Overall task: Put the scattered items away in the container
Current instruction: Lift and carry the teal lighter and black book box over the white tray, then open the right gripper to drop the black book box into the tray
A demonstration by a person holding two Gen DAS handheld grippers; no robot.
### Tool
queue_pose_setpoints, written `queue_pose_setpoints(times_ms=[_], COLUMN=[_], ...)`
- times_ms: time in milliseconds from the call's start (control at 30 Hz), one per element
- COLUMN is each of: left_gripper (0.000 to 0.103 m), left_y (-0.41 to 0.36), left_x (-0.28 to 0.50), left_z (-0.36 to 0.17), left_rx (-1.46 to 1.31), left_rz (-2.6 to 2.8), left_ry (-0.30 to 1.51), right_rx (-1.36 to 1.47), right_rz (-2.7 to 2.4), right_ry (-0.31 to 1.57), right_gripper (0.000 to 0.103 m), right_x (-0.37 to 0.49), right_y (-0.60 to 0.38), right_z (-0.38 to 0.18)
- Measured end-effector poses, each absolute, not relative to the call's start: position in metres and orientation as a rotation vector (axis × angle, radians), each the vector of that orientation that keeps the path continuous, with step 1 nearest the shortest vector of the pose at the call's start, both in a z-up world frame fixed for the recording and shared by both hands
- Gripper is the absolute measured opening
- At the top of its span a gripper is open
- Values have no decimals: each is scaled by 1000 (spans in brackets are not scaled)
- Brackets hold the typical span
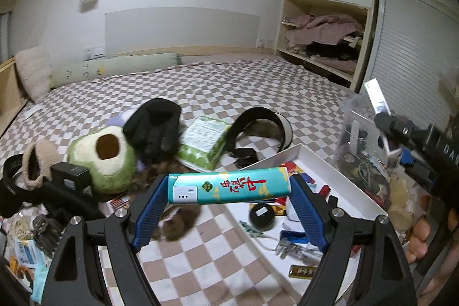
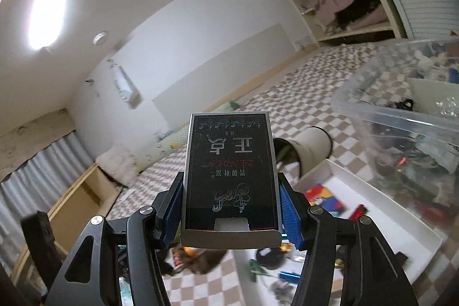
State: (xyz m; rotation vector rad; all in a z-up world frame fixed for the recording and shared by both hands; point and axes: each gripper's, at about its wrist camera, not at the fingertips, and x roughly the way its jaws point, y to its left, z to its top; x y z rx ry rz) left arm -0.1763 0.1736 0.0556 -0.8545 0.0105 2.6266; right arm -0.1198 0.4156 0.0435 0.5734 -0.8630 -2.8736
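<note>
— Holding what in the left view, and why crosswise?

— My left fingers point(image 1: 229, 191) are clamped on the ends of a teal box point(image 1: 229, 189), one blue pad at each end. It lies level across the gap, so I'd judge it won't swing or slip while it hangs above the checked bed point(image 1: 200, 263). Past it sits the white tray point(image 1: 324, 159), low-walled and open-topped, with small bits already lying in it. Beside the tray on the right stands a clear bin point(image 1: 358, 139), also part-filled. Which of the two is meant as the container I can't say for sure.

— And the clutter on the left?

— A green plush point(image 1: 103, 159), a black glove point(image 1: 155, 131) and a green packet point(image 1: 205, 146) lie on the bed, well apart from the tray. They look like work not yet done.

— Now the right view.

— My right fingers point(image 2: 231, 208) pinch a black box point(image 2: 231, 174) by its long sides. It stands on end, lettered face towards the camera, so it blocks much of what lies ahead. The white tray point(image 2: 381, 191) is below and to the right, the clear bin point(image 2: 401, 122) above that, near the frame edge. Both boxes are in the air, neither touching the tray. I judge both are bound for a drop there.
</note>
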Motion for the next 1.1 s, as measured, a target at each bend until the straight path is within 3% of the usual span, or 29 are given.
queue_pose_setpoints(times_ms=[833,1100], left_gripper=[84,84], left_y=[255,263], left_x=[-208,-208], left_z=[-25,-47], left_rx=[-1122,-1174], left_rz=[2476,2440], left_ry=[103,121], right_rx=[1155,1209], right_rz=[-2860,-2799], right_ry=[-826,-890], right_gripper=[61,61], right_x=[-168,-184], right_y=[450,456], right_z=[-53,-69])
